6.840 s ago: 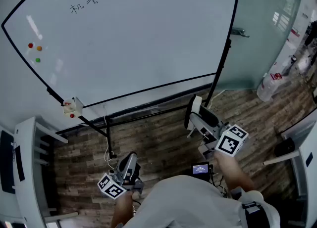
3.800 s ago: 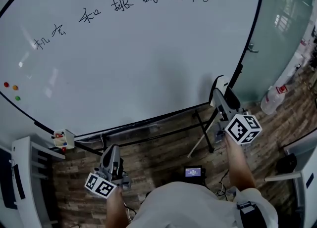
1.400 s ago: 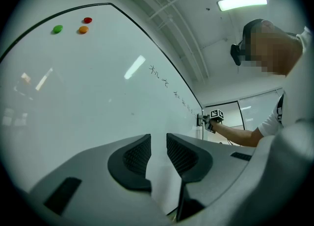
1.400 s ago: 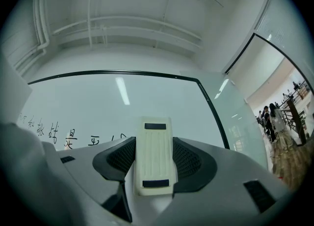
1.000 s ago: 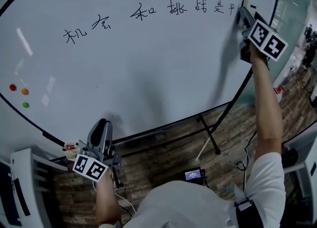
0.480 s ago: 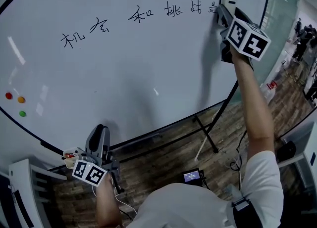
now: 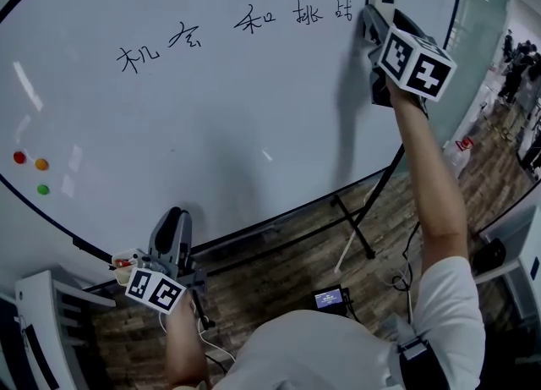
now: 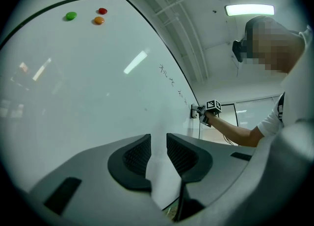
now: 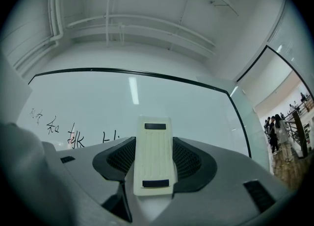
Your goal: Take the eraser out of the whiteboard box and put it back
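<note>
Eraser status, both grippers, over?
Right gripper shut on eraser, held at the whiteboard beside the writing. Left gripper open, empty, low near the box. No obstruction.

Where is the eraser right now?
The eraser is clamped between the fingers of the right gripper, held up at the whiteboard's upper right in the head view, just right of the handwriting.

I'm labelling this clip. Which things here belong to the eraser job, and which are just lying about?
Job: eraser, clamped in the right gripper; whiteboard box; whiteboard.
Lying about: three coloured magnets; small lit screen on the floor.
</note>
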{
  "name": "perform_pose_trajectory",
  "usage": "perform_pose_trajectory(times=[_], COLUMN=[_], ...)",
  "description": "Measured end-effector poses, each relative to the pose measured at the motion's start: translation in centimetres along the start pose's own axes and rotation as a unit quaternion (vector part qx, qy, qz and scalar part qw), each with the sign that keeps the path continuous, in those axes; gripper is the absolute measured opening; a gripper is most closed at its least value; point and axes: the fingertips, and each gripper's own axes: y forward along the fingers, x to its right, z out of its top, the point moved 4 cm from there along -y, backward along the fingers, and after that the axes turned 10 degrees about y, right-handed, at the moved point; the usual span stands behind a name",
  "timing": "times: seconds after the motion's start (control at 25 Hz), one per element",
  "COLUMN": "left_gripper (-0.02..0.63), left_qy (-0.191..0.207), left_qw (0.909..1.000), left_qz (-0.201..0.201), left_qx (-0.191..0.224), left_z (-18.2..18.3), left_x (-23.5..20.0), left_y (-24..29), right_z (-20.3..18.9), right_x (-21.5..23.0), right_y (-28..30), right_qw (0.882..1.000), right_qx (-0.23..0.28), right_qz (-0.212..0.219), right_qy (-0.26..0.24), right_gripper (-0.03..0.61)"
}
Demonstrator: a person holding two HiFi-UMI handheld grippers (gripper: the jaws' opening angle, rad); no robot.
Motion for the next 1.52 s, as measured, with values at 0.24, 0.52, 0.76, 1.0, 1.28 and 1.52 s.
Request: perform_pose_trajectory(times=[0.24, 0.52, 0.76, 1.0, 1.28, 1.52], left_gripper=[0.091, 0.091, 0.091, 0.091, 0.091, 0.091], left_qy=[0.001, 0.000, -0.005, -0.004, -0.006, -0.008], left_qw=[1.0000, 1.0000, 0.9999, 0.9999, 0.9998, 0.9996], left_qz=[0.000, 0.000, -0.007, -0.014, -0.021, -0.026], left_qx=[0.005, 0.007, 0.006, 0.003, -0.001, 0.002], left_z=[0.6, 0.7, 0.6, 0.8, 1.1, 1.5], left_x=[-0.4, -0.7, -0.8, -1.4, -2.0, -2.6], left_y=[-0.8, -1.6, -1.9, -2.0, -2.5, -3.2], right_z=[-0.2, -0.4, -0.7, -1.1, -1.6, -2.0], right_x=[-2.3, -4.6, -6.7, -9.1, -13.2, -15.6], right_y=[-0.4, -0.7, -1.2, -1.7, -2.4, -2.9], right_qw=[1.000, 1.000, 1.000, 1.000, 1.000, 0.999], right_qx=[-0.002, -0.006, -0.009, -0.009, -0.010, -0.019], right_qz=[0.007, 0.014, 0.017, 0.018, 0.030, 0.033], right_qy=[-0.001, -0.006, -0.003, 0.007, 0.002, 0.009], right_gripper=[0.253, 0.253, 0.253, 0.253, 0.253, 0.253])
